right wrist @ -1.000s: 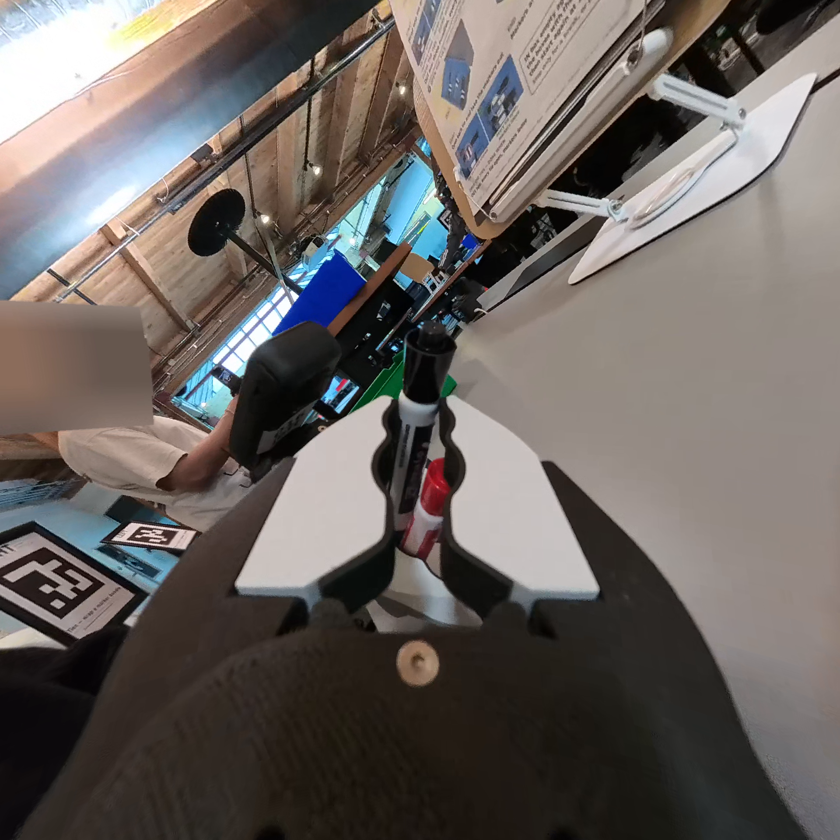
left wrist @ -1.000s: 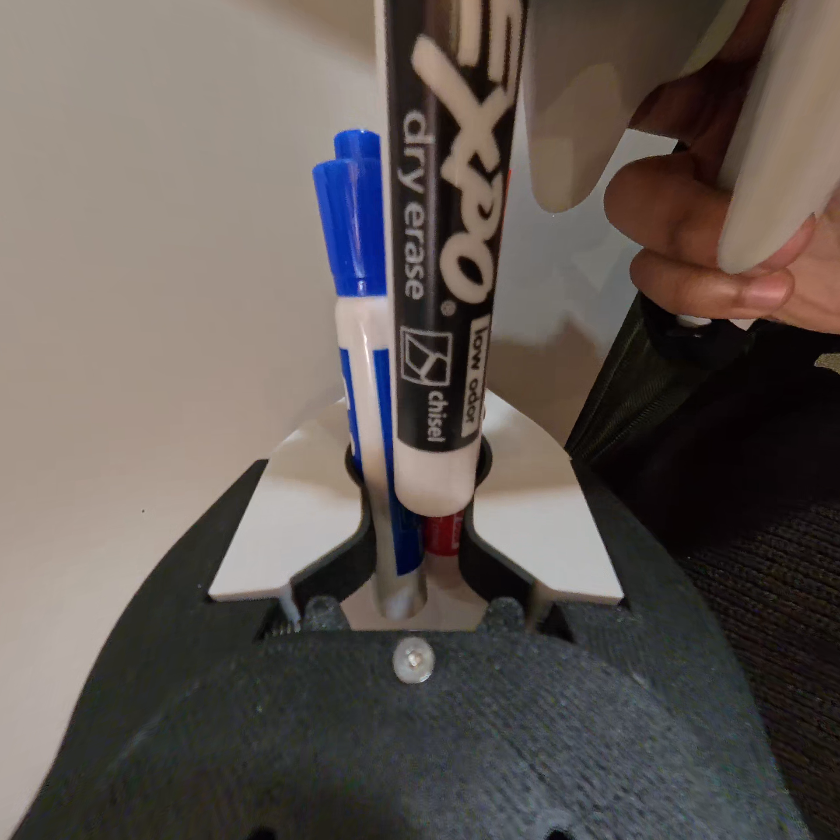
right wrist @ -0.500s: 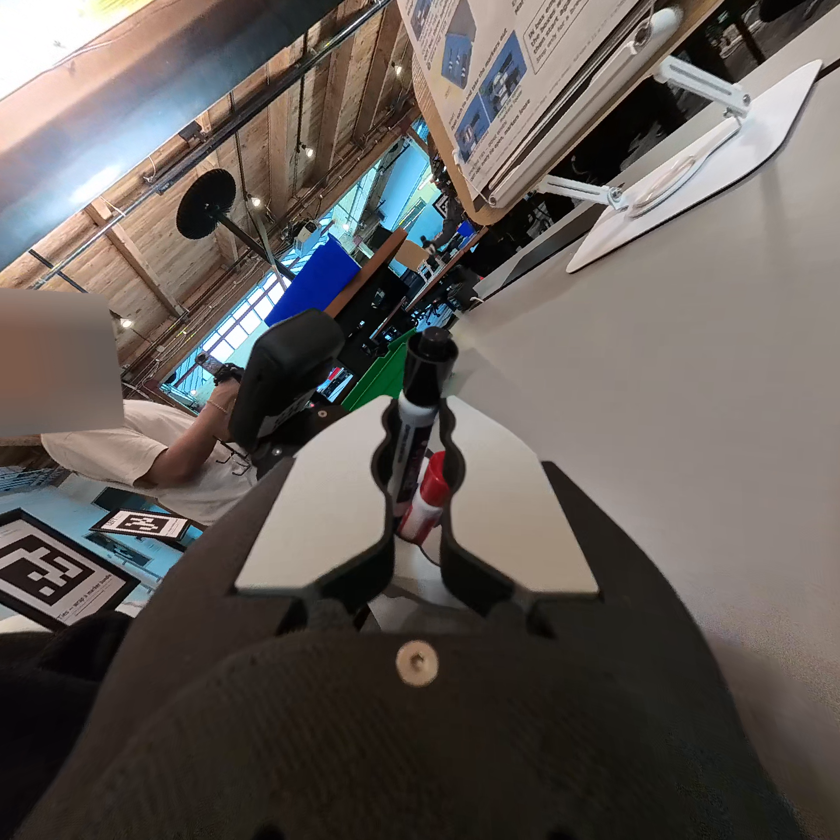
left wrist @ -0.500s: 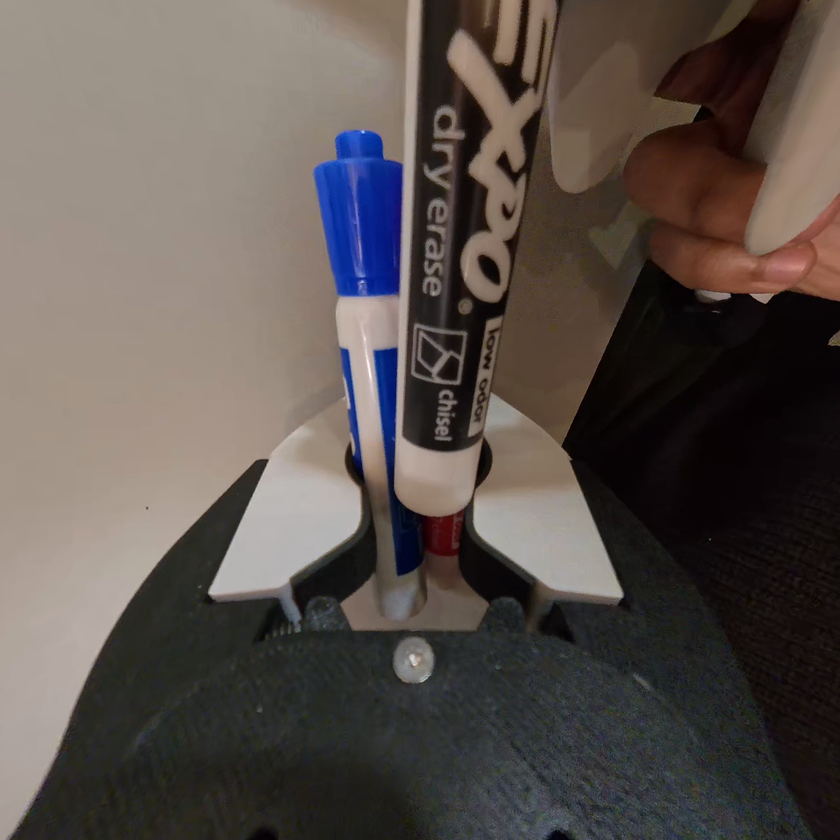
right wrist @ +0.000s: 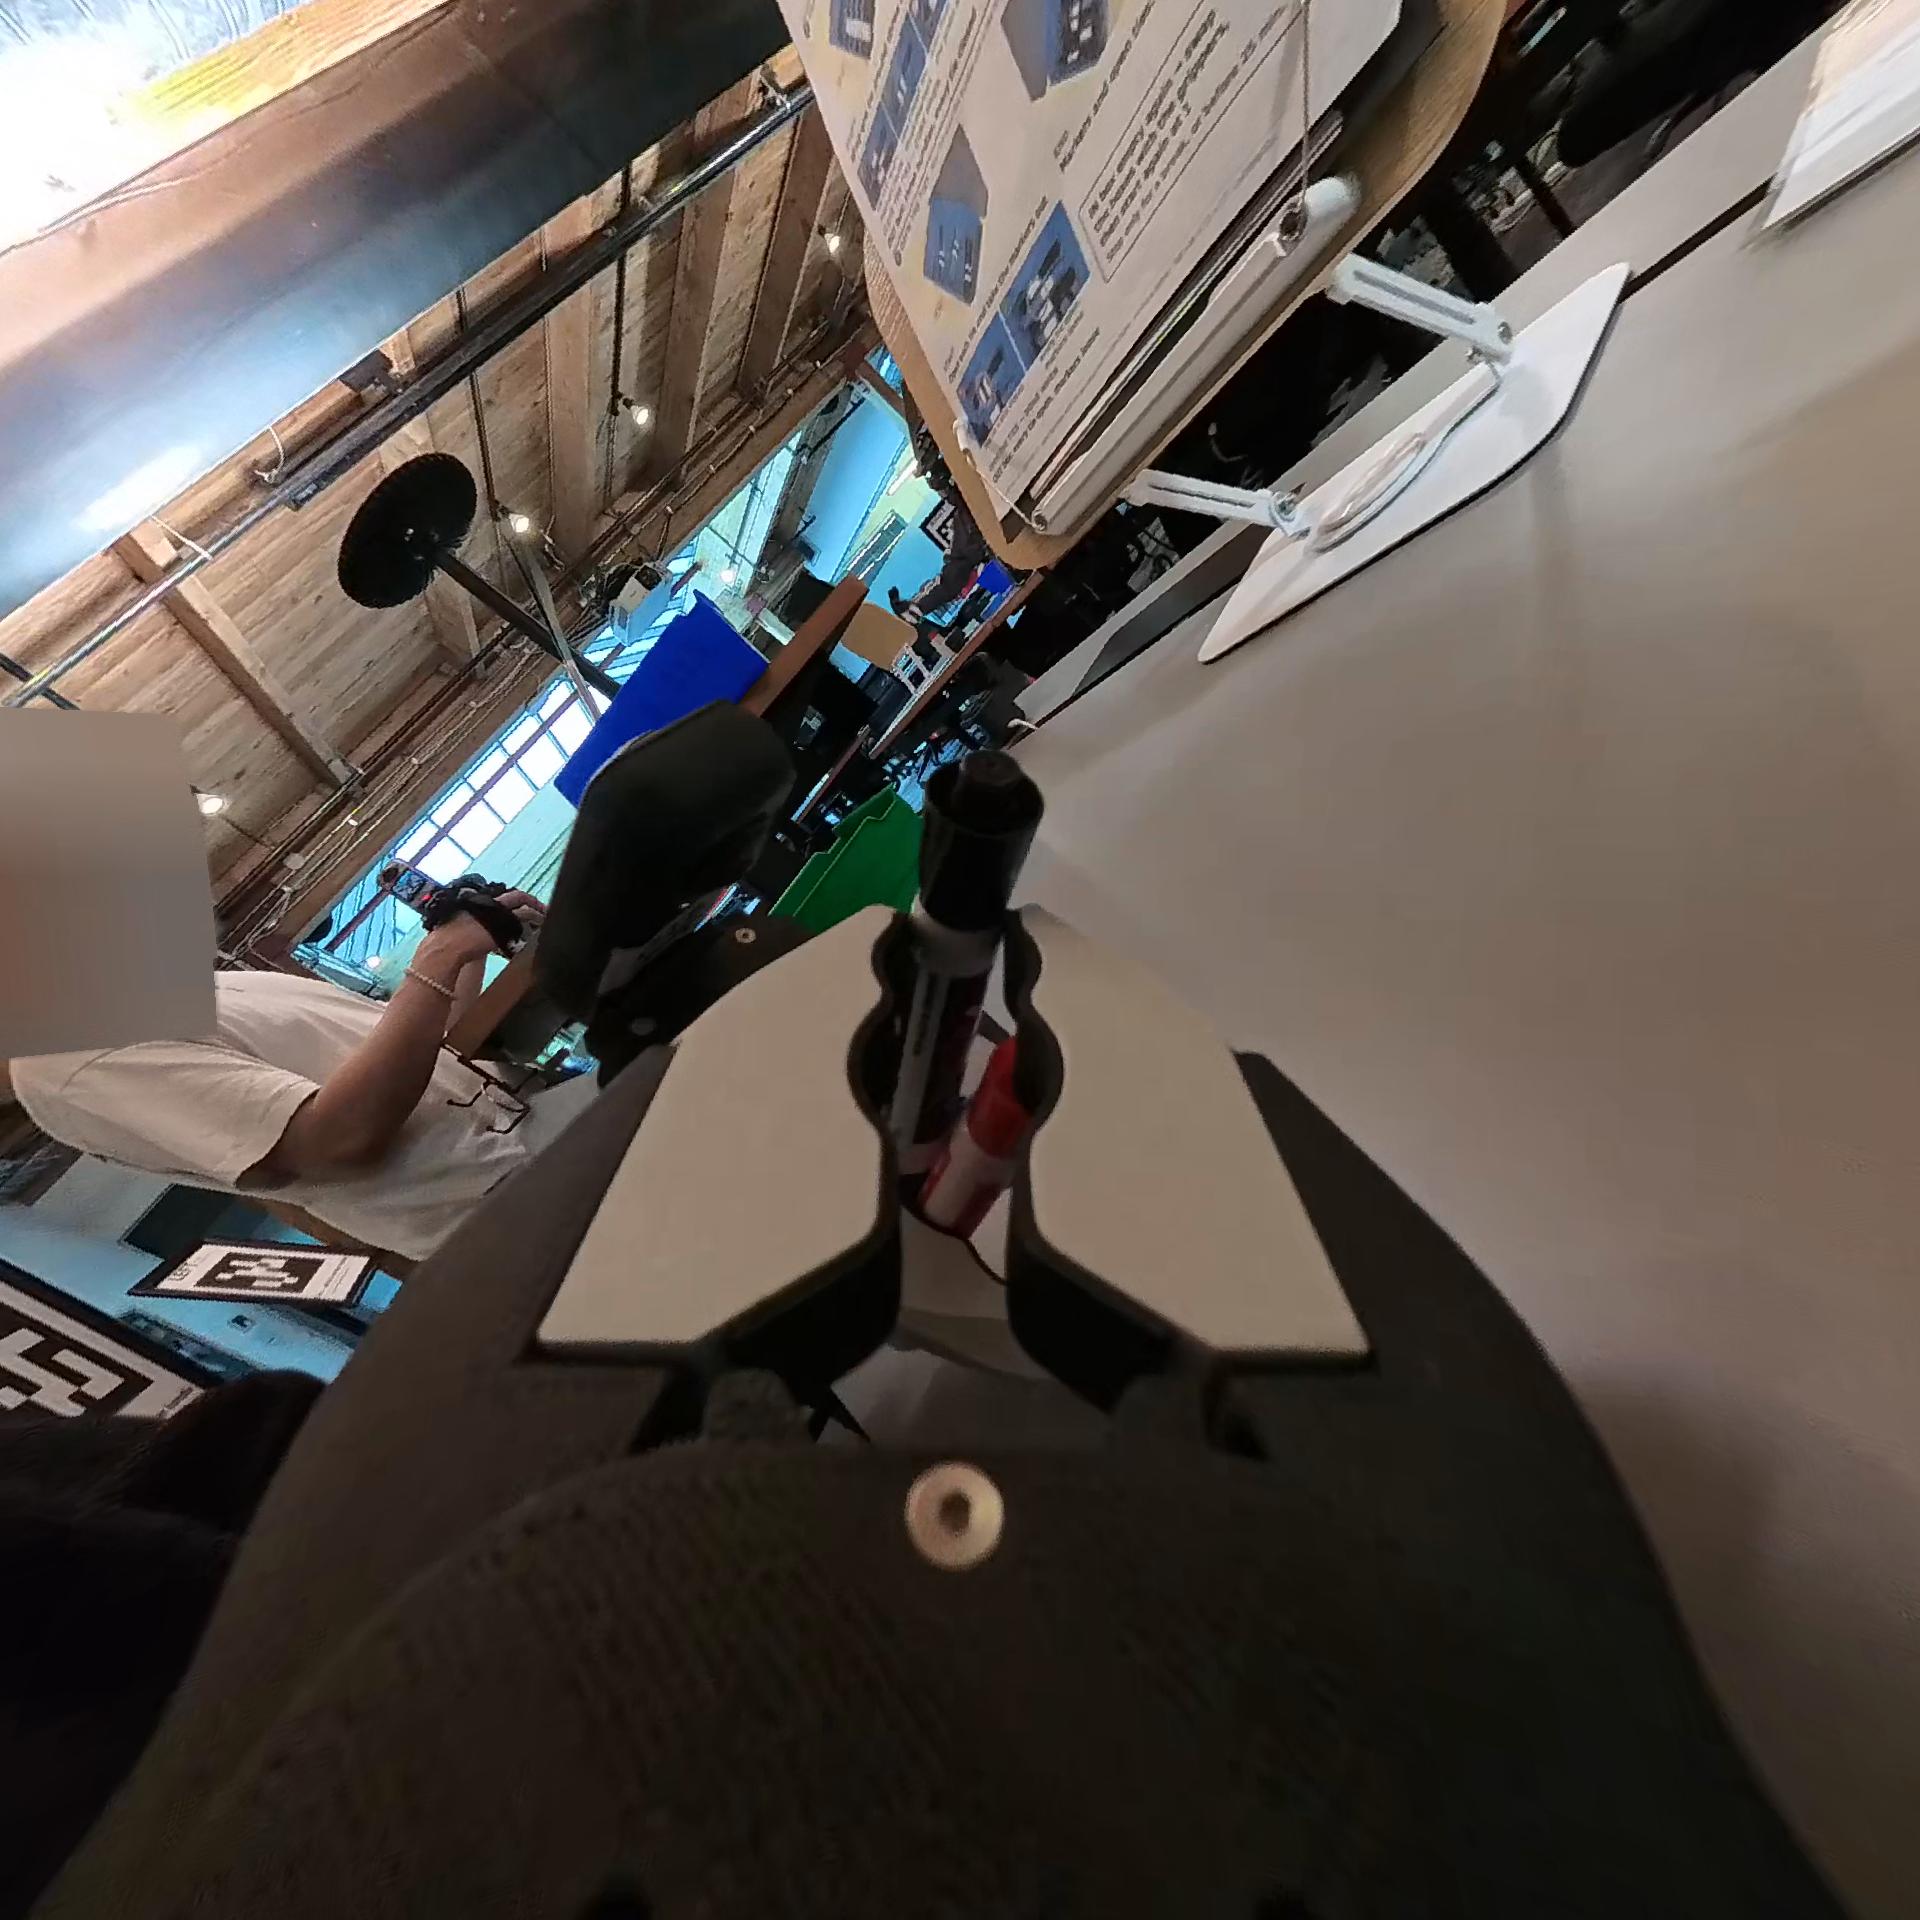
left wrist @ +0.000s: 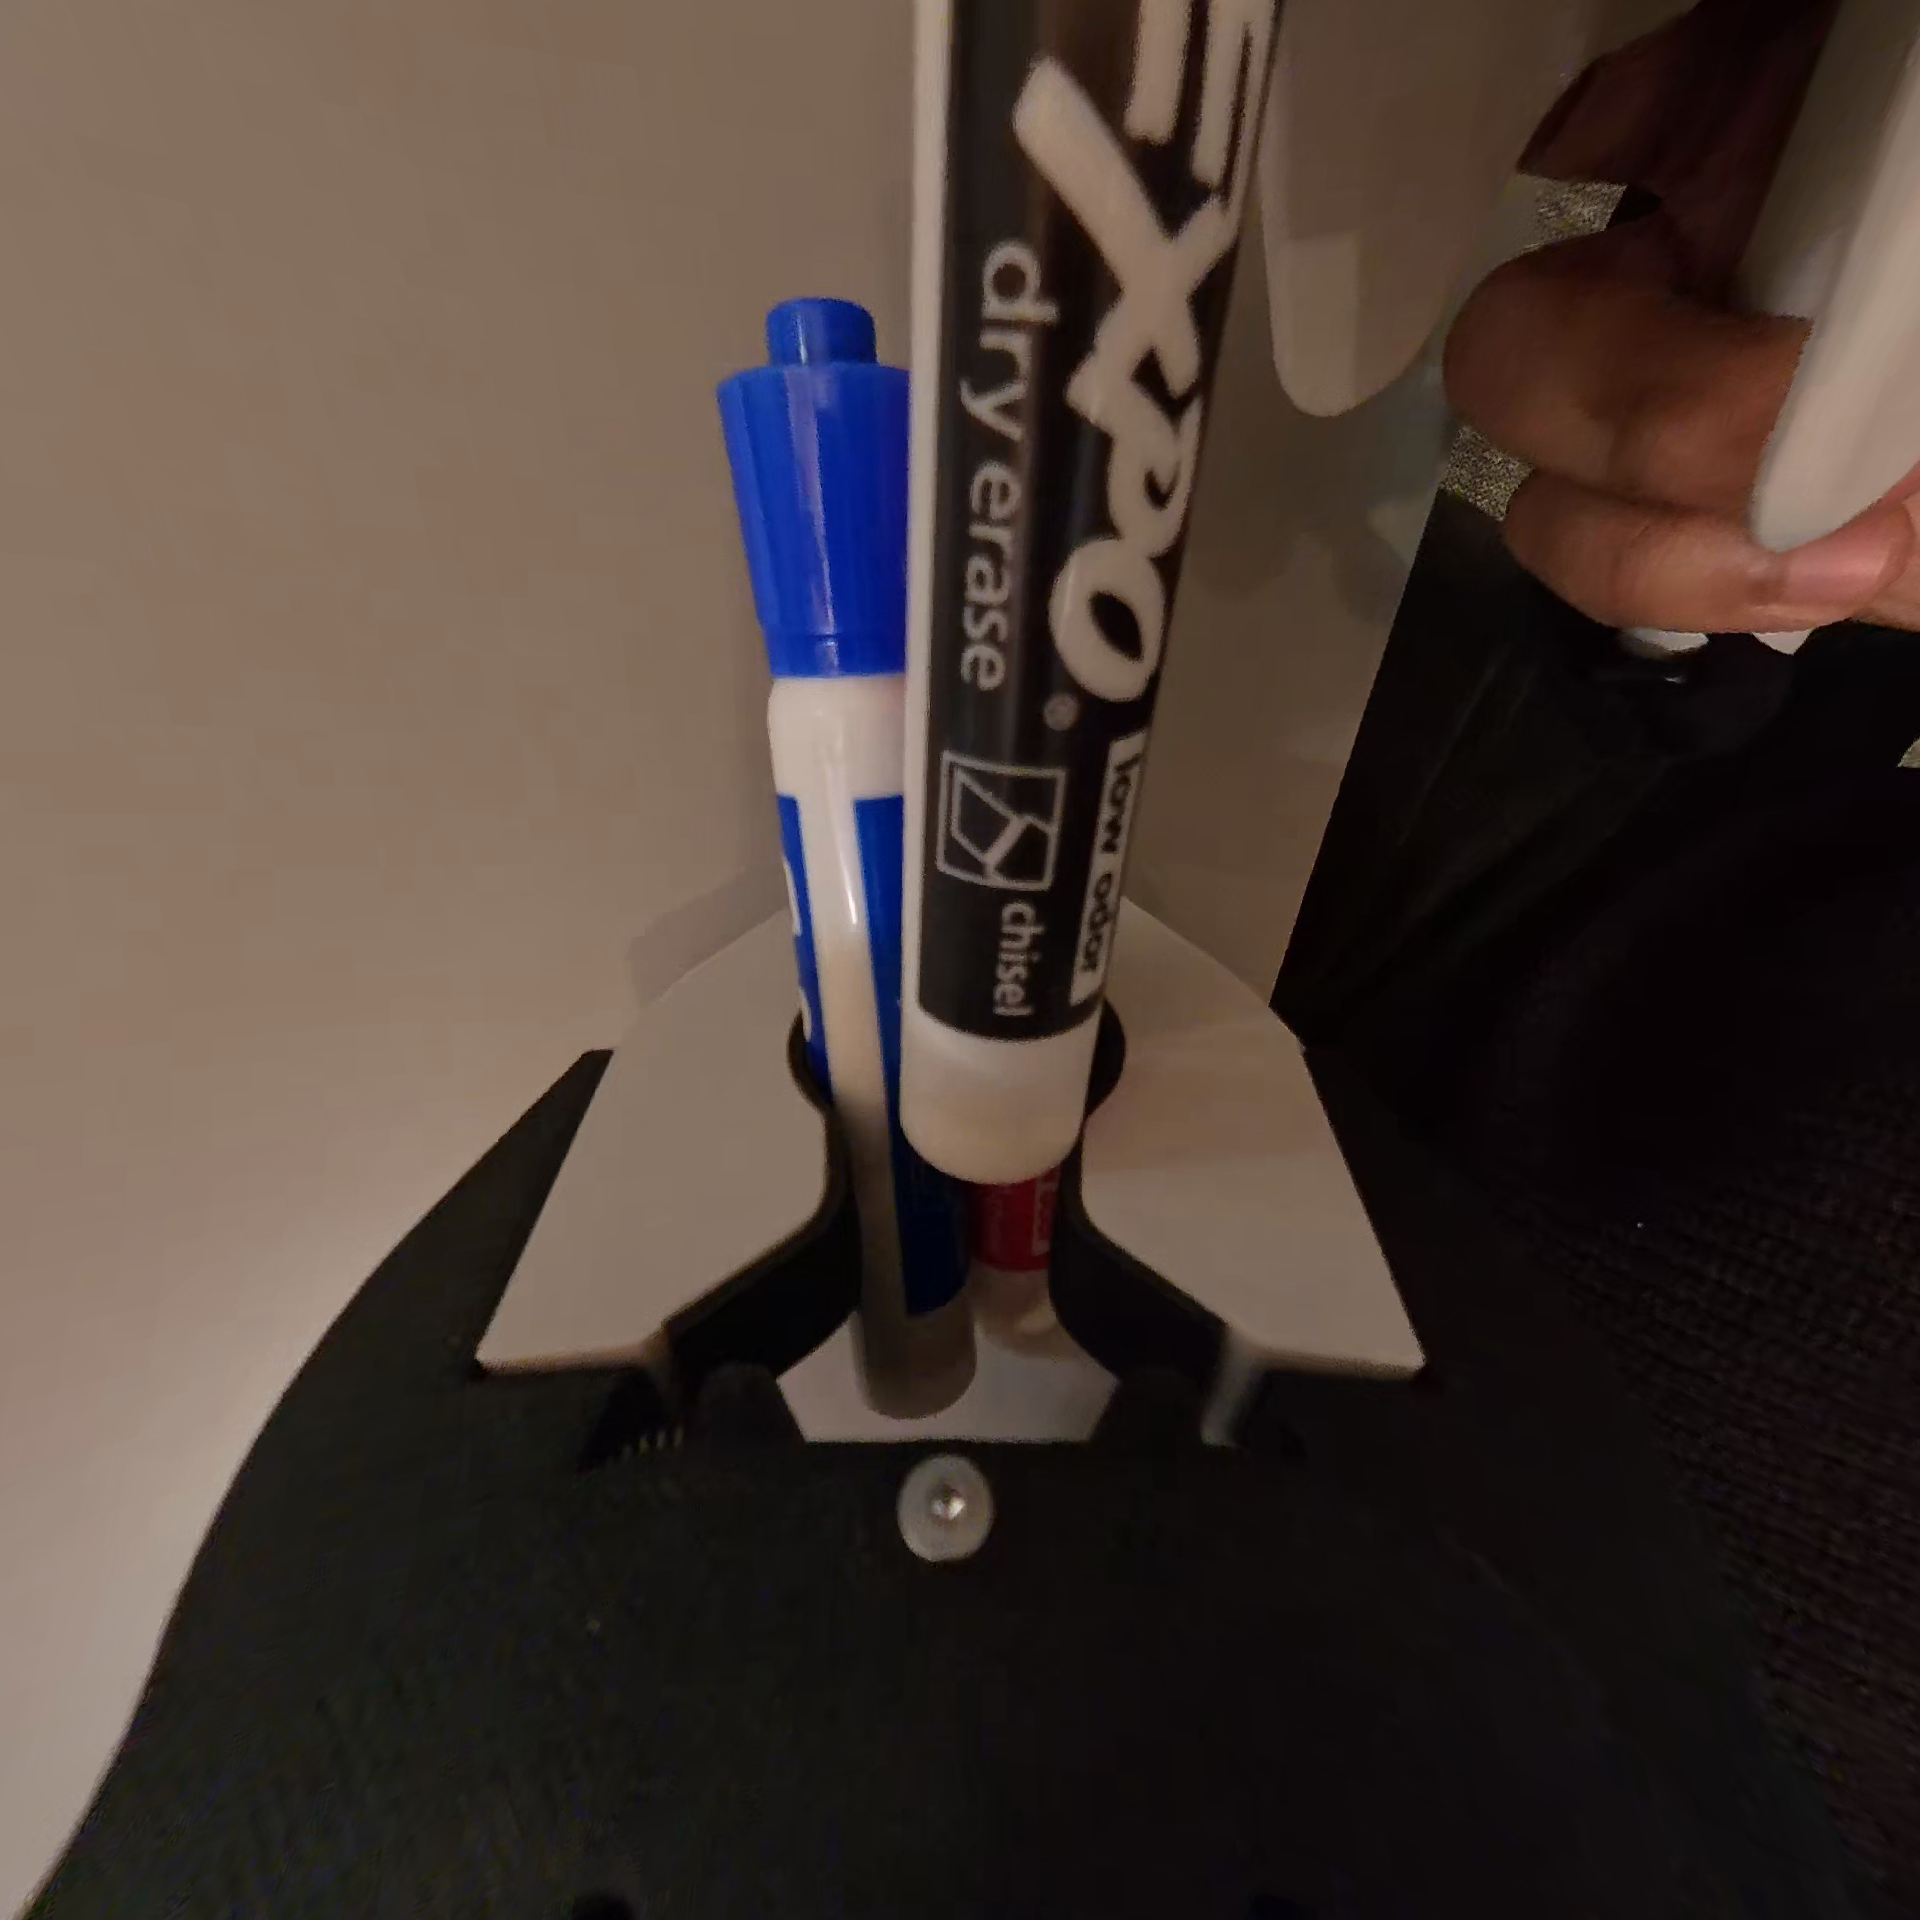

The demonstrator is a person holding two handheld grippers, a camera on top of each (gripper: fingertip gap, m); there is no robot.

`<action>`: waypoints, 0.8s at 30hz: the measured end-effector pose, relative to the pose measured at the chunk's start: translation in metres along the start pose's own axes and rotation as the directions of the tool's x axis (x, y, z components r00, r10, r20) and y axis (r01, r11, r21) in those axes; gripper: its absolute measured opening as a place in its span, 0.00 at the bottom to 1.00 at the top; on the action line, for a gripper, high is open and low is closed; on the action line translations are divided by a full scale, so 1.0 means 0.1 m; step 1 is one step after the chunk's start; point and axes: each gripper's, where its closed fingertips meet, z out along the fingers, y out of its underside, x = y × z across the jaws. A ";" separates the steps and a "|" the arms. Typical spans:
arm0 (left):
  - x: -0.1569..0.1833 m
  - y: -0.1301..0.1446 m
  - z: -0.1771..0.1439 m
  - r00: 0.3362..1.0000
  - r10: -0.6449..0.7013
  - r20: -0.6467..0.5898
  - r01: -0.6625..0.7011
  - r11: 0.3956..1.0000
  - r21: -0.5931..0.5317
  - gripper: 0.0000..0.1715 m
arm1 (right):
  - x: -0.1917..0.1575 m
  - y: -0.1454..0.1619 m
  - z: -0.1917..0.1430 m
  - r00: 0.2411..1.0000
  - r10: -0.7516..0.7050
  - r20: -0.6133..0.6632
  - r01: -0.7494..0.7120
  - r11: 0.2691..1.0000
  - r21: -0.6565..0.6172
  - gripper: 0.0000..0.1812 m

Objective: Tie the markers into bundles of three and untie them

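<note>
My left tongs (left wrist: 951,1049), two flat white plates edged in matte black plastic, are closed narrow around a bundle of three smooth cylindrical markers that runs forward out of the rounded notch between them. The black-labelled white dry-erase marker (left wrist: 1049,623) lies uppermost, its rounded butt end sitting just inside the notch. Beside it on the left is the blue-capped white marker (left wrist: 821,582), its ridged glossy cap pointing away from me. Under the black one only a short stretch of the red-labelled marker (left wrist: 1013,1231) shows. Beyond them lies a plain pale matte surface (left wrist: 364,520). At the upper right a person's hand (left wrist: 1662,457) wraps around white plastic plates, next to dark woven fabric.

My right tongs (right wrist: 956,966), of the same white-and-black build with a coarse dark body, are pinched on the same bundle from the other end: the black marker's cap (right wrist: 977,831) pokes past the tips, and the red marker's cap (right wrist: 992,1101) sits lower in the scalloped gap. To the right stretches the smooth grey surface (right wrist: 1507,935) with a white flat-based stand (right wrist: 1434,457) carrying a printed board. At the left sits a person in a pale shirt (right wrist: 270,1101).
</note>
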 end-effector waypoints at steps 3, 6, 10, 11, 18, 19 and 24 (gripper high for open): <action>0.01 -0.02 0.02 1.000 0.010 -0.006 -0.011 1.000 -0.007 0.26 | 0.02 -0.01 -0.05 1.000 0.007 -0.010 -0.007 1.000 0.004 0.09; 0.03 -0.03 0.04 1.000 0.017 -0.013 -0.017 1.000 -0.013 0.26 | 0.02 -0.01 -0.07 1.000 0.003 -0.016 -0.003 1.000 0.006 0.09; 0.05 -0.03 0.07 1.000 0.023 -0.020 -0.024 0.999 -0.022 0.26 | 0.02 -0.01 -0.08 1.000 -0.008 -0.021 0.008 1.000 0.003 0.09; 0.05 -0.02 0.07 0.999 0.024 -0.021 -0.025 0.999 -0.022 0.26 | 0.02 -0.01 -0.08 1.000 -0.008 -0.022 0.008 1.000 0.003 0.09; 0.08 -0.02 0.08 0.999 0.030 -0.027 -0.031 0.999 -0.030 0.26 | 0.02 -0.01 -0.08 1.000 -0.007 -0.019 0.007 1.000 0.000 0.09; 0.08 -0.02 0.08 0.999 0.030 -0.027 -0.031 0.999 -0.030 0.26 | 0.02 -0.01 -0.08 1.000 -0.007 -0.019 0.007 1.000 0.000 0.09; 0.09 -0.01 0.09 0.999 0.033 -0.028 -0.033 0.999 -0.034 0.25 | 0.02 0.00 -0.08 1.000 -0.010 -0.019 0.010 1.000 -0.002 0.09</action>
